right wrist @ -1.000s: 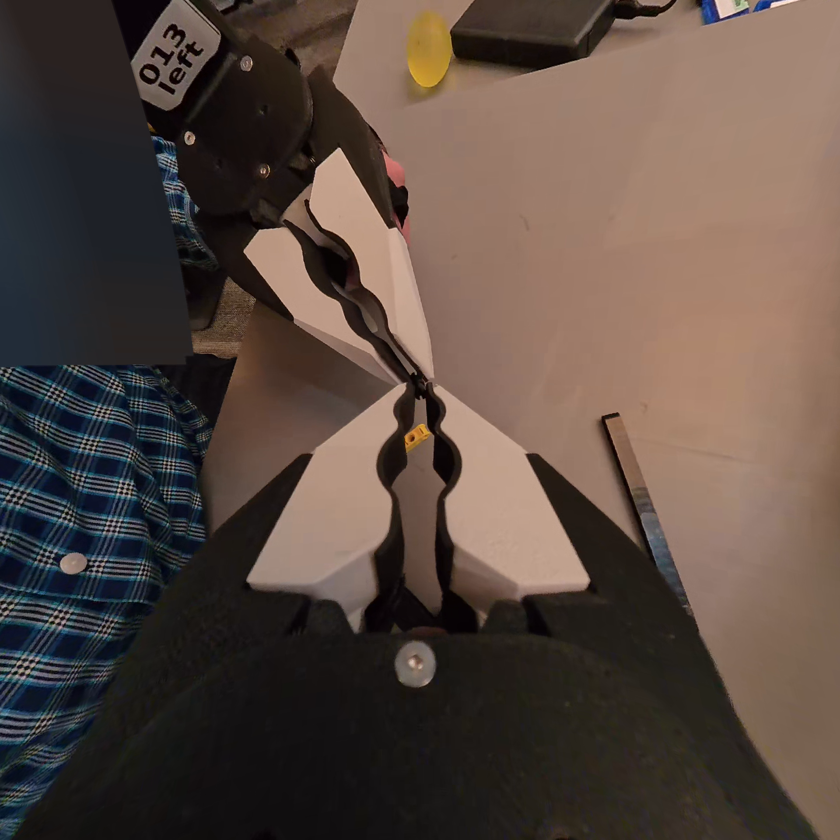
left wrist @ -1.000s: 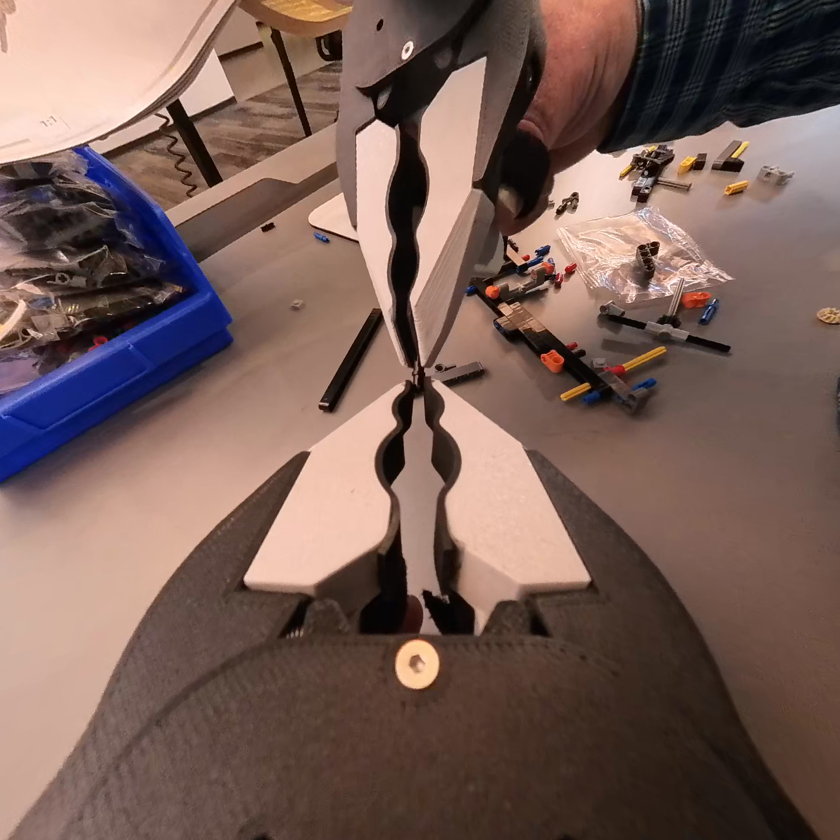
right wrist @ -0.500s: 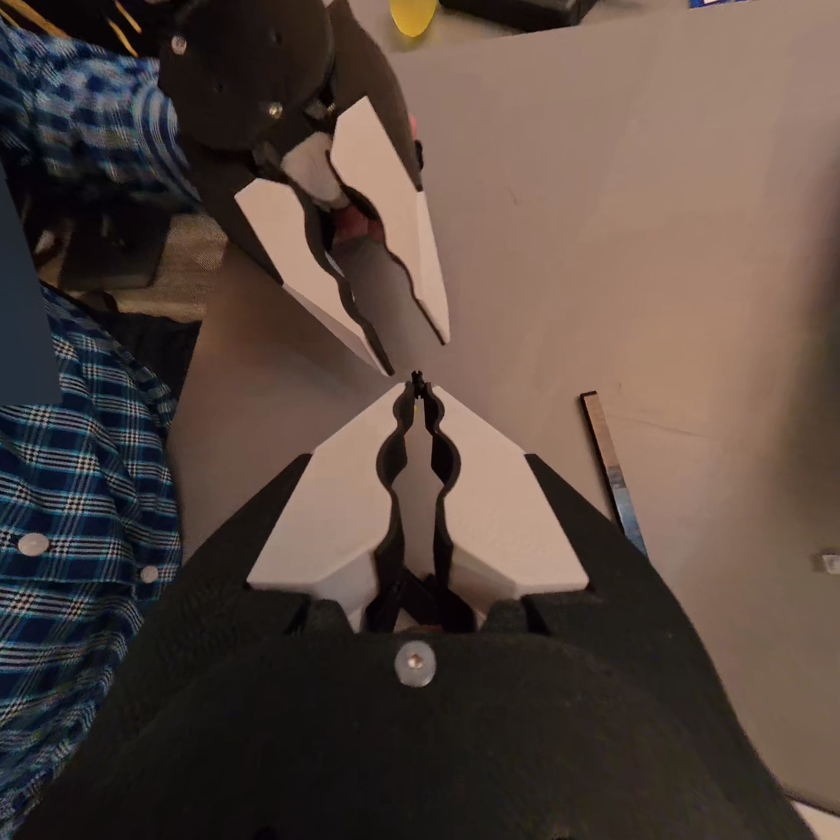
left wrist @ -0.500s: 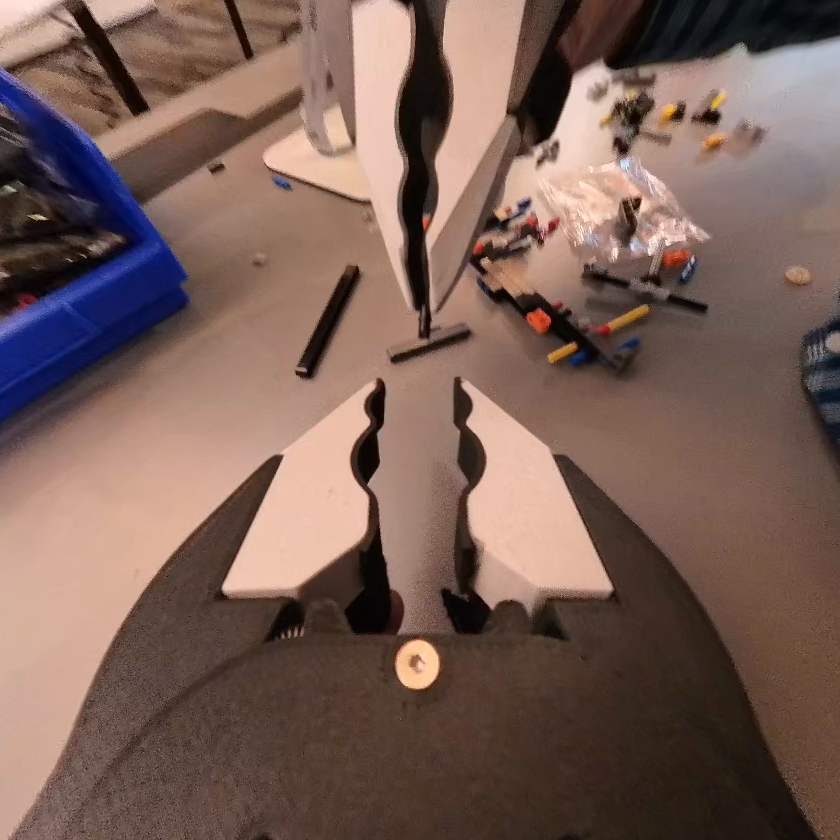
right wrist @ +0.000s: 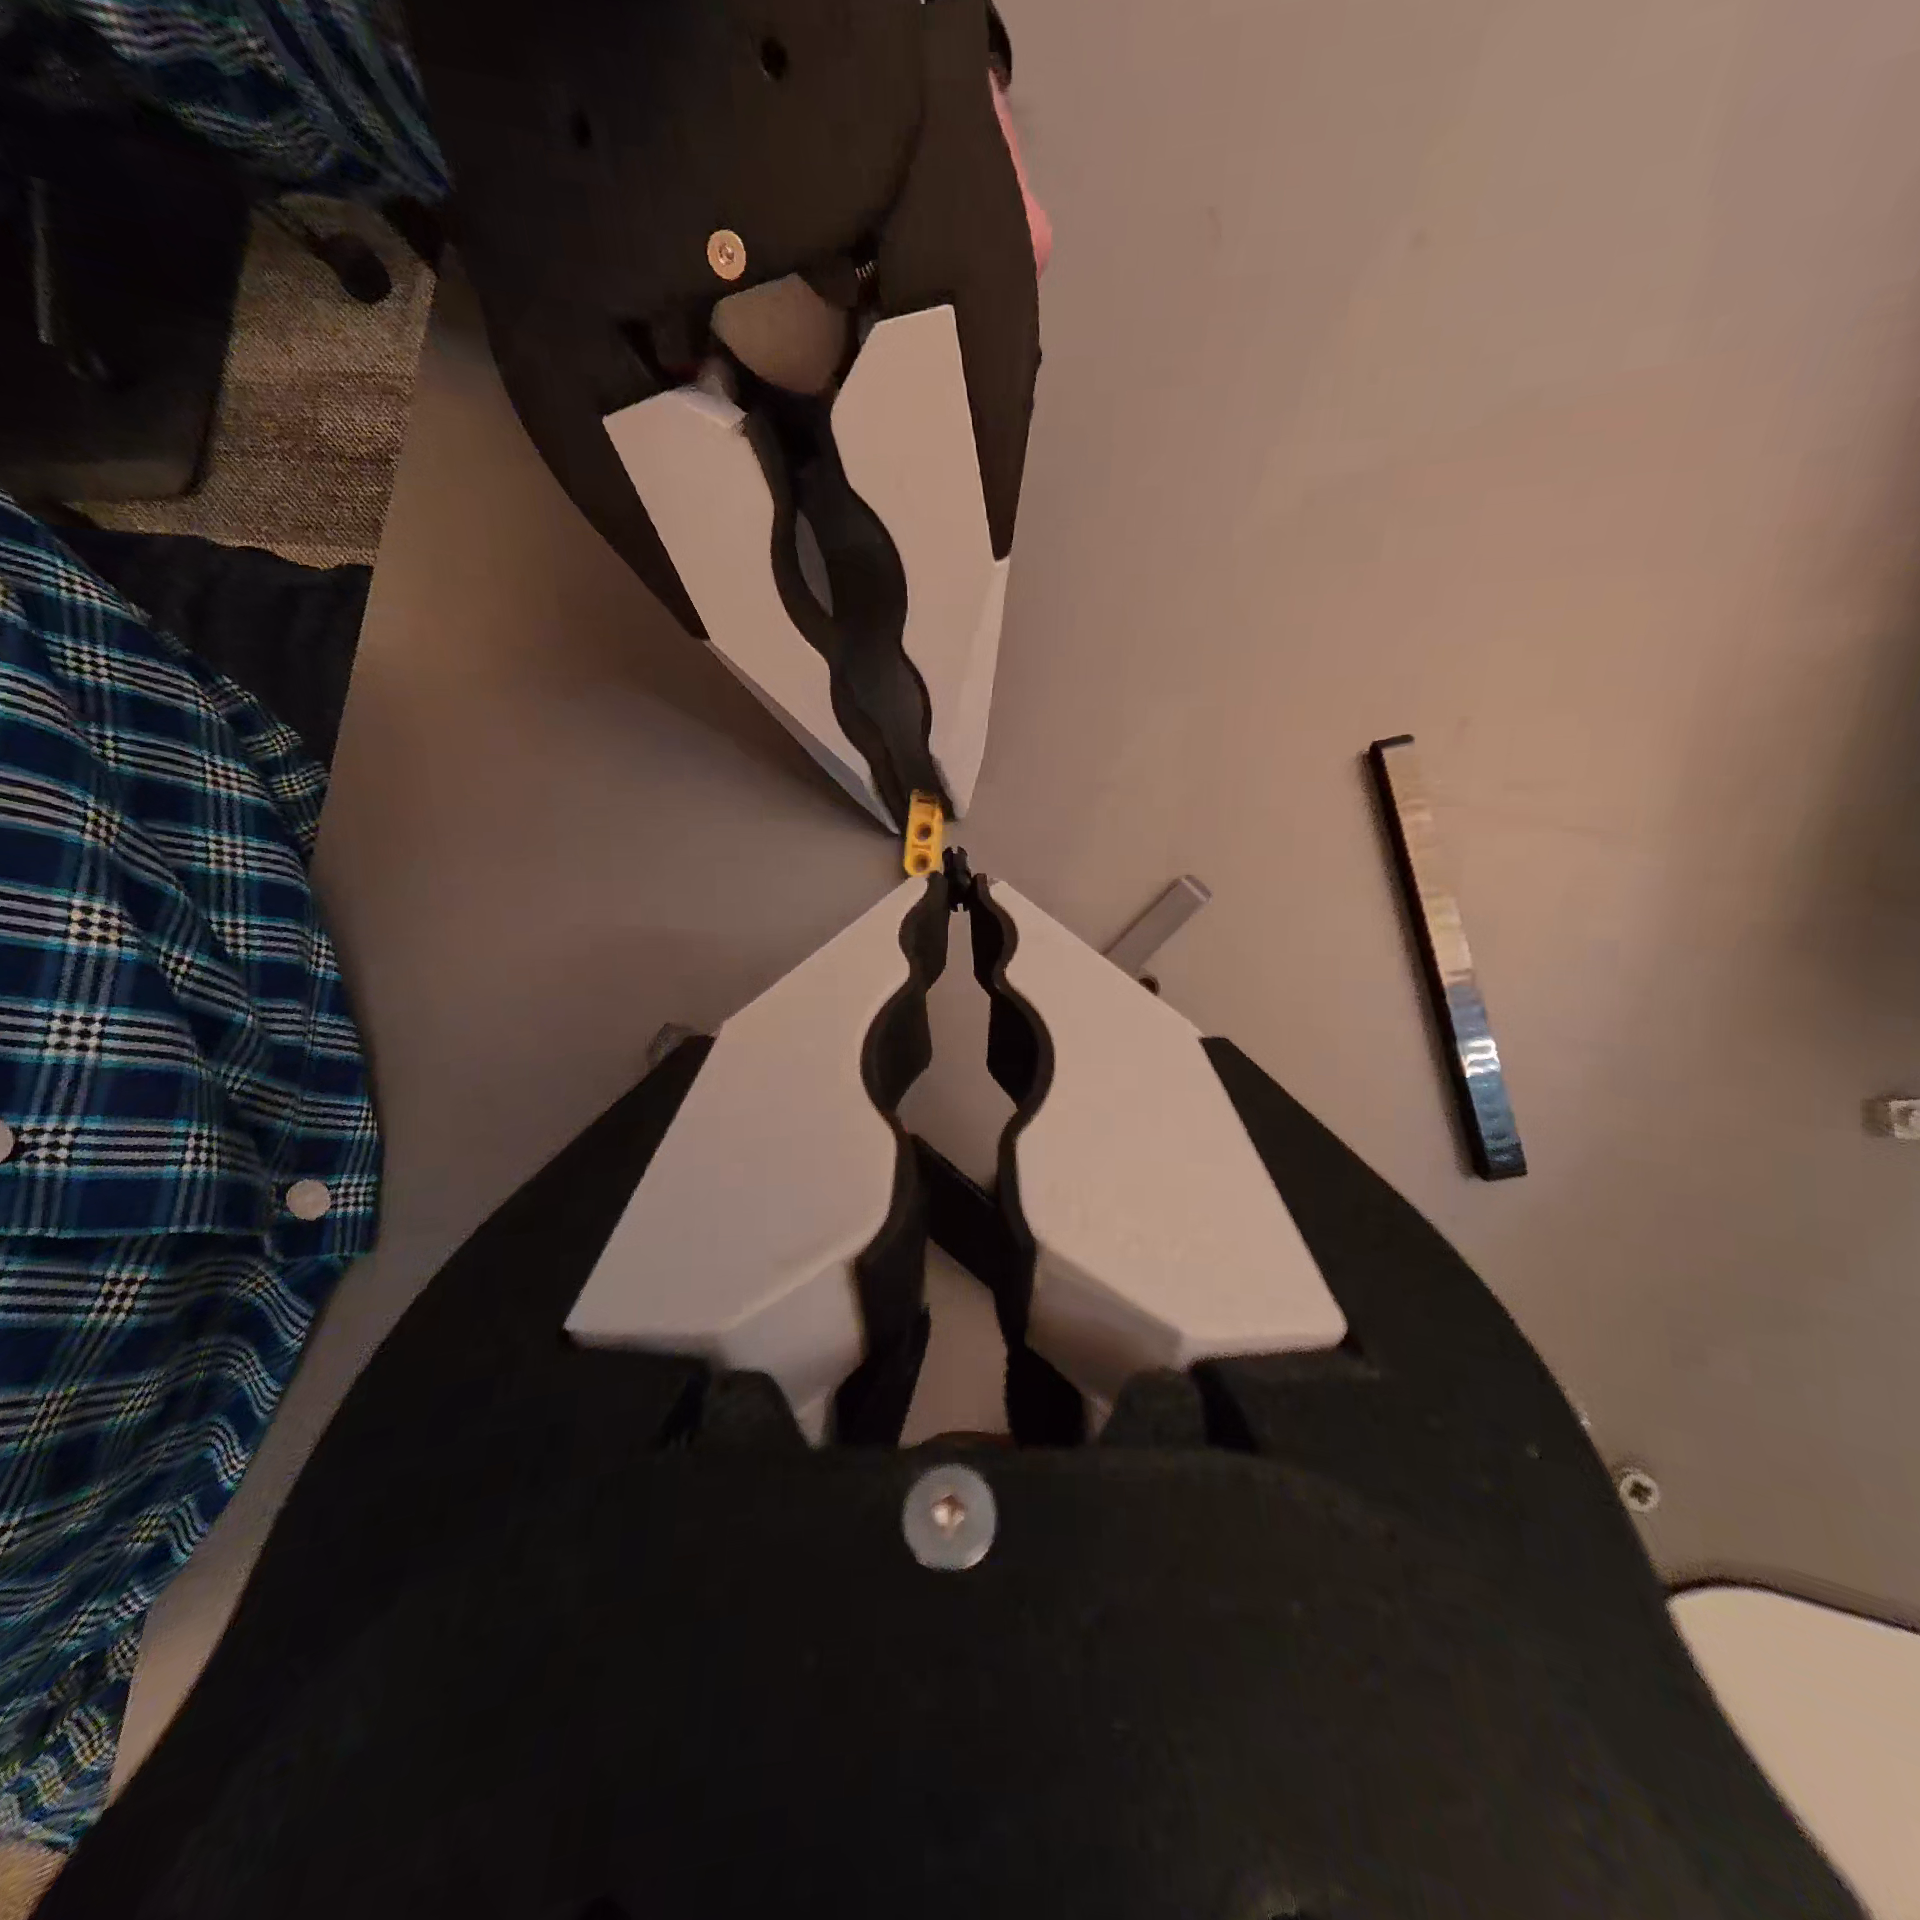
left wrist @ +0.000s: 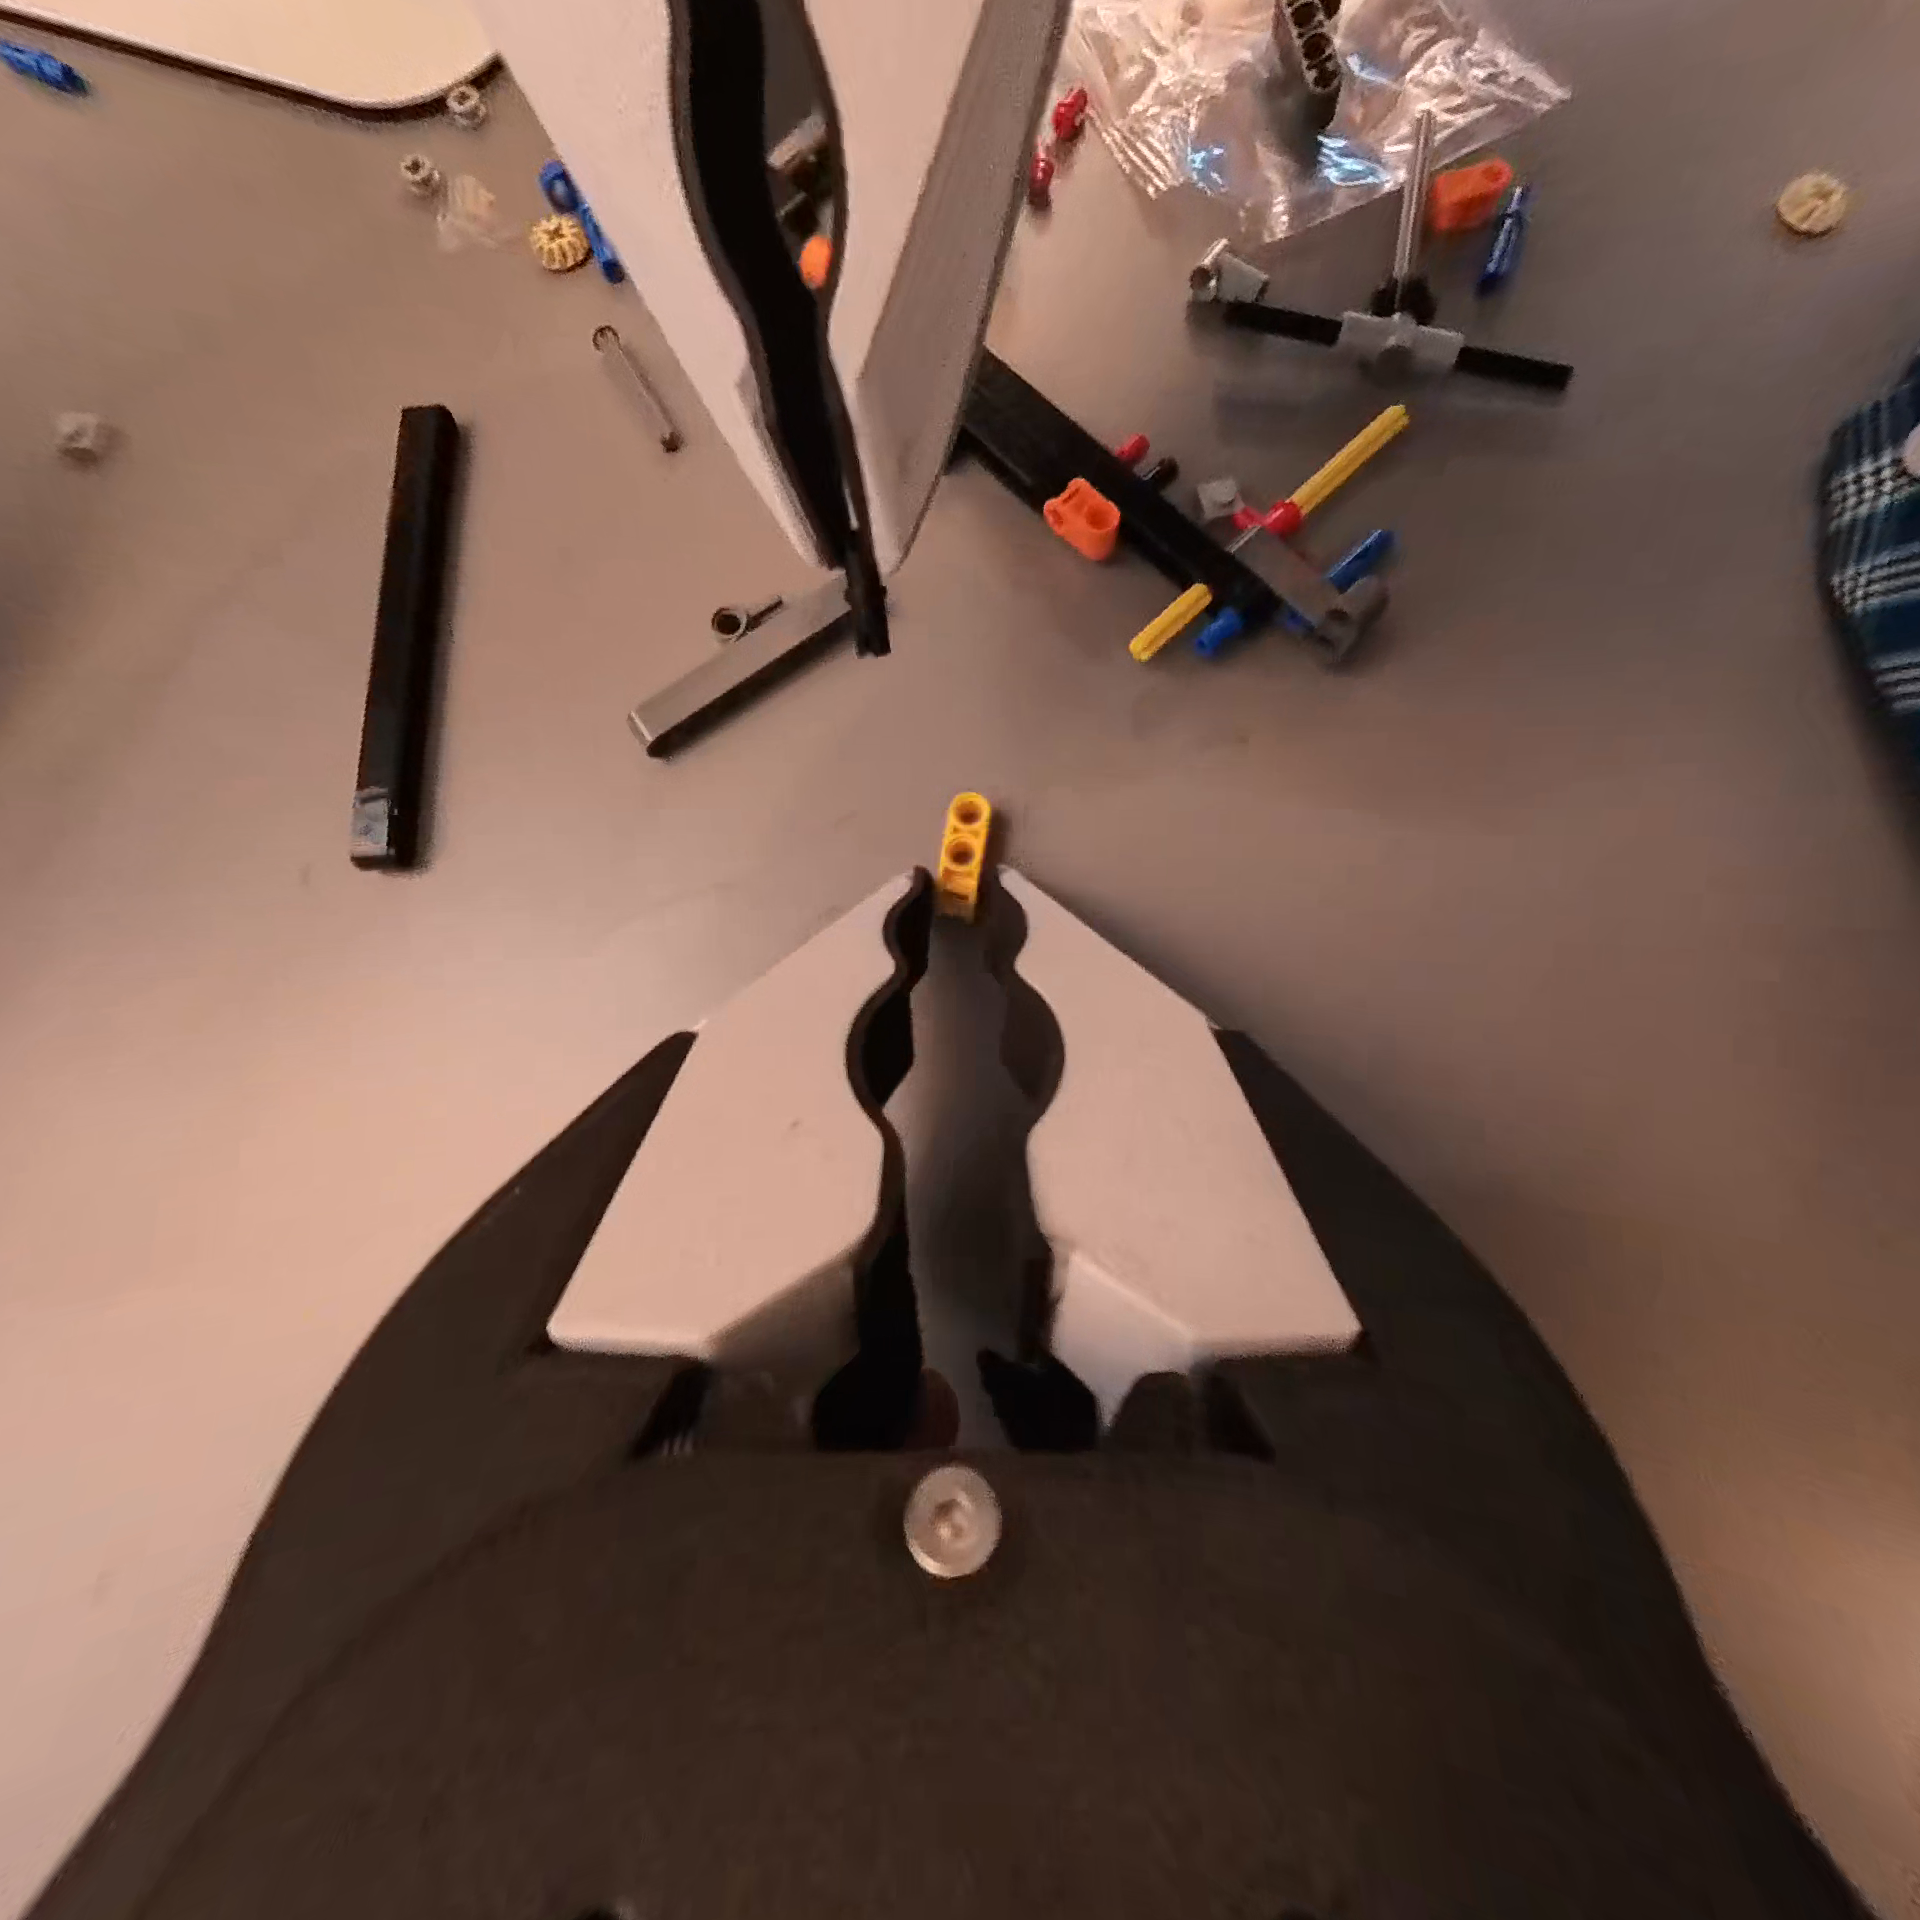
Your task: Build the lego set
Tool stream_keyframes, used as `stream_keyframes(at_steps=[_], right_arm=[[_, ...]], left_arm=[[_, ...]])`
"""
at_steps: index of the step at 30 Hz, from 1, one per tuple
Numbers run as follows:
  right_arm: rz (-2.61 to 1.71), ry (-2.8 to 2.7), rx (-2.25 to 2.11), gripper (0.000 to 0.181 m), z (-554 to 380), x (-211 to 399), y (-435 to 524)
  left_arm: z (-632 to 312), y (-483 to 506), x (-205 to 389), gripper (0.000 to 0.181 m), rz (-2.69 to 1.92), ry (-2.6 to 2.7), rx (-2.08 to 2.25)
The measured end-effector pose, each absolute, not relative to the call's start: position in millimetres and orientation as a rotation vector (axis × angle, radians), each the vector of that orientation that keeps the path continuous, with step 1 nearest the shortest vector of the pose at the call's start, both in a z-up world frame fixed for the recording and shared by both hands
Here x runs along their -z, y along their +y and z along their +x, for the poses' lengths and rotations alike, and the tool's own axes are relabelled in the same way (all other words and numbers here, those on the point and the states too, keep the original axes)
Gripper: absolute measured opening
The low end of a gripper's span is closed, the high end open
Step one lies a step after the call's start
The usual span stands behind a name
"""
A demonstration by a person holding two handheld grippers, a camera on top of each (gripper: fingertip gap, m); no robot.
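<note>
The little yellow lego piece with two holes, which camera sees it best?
The left wrist view: the little yellow lego piece with two holes sits large and sharp between the left gripper fingertips, both holes facing the camera. The right wrist view shows it smaller, farther off, just beyond the right gripper.

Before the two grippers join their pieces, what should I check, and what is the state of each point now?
1. Left gripper is shut on the yellow connector: ok.
2. Right gripper is shut on the black pin: ok.
3. A hole of the connector is free to take the pin: ok in the left wrist view.
4. Pin lined up with a hole: cannot tell; its tip is beside the connector.
5. Grey beam and black beam lie away from the meeting point: ok.
</note>
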State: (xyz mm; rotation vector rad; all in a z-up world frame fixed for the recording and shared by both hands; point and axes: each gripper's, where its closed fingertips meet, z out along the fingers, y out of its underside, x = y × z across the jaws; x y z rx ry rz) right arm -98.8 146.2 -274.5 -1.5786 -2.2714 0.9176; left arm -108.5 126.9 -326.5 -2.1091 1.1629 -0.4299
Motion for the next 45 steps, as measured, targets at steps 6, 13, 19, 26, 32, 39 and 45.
stream_keyframes(at_steps=[6,13,19,26,32,39,45], right_arm=[[-1.573,-2.299,-0.858,0.002,-93,284,145],[-1.467,-2.371,-0.659,0.002,-93,299,137],[-1.325,-2.437,-0.463,0.002,-97,305,132],[-1.217,-2.511,-0.330,0.002,-96,310,132],[-1.174,-2.557,-0.302,0.002,-95,311,130],[-1.116,-2.605,-0.240,0.001,-93,311,132],[-1.093,-2.610,-0.239,0.002,-94,312,131]], left_arm=[[-97,129,326,0.008,-2.149,1.038,0.403],[-102,126,326,0.015,-2.152,0.961,0.343],[-101,126,326,0.006,-2.134,0.979,0.292],[-100,127,326,0.005,-2.118,0.997,0.272],[-99,127,326,0.005,-2.109,1.009,0.267],[-98,127,325,0.005,-2.092,1.021,0.257],[-101,126,324,0.006,-2.068,1.052,0.257]])
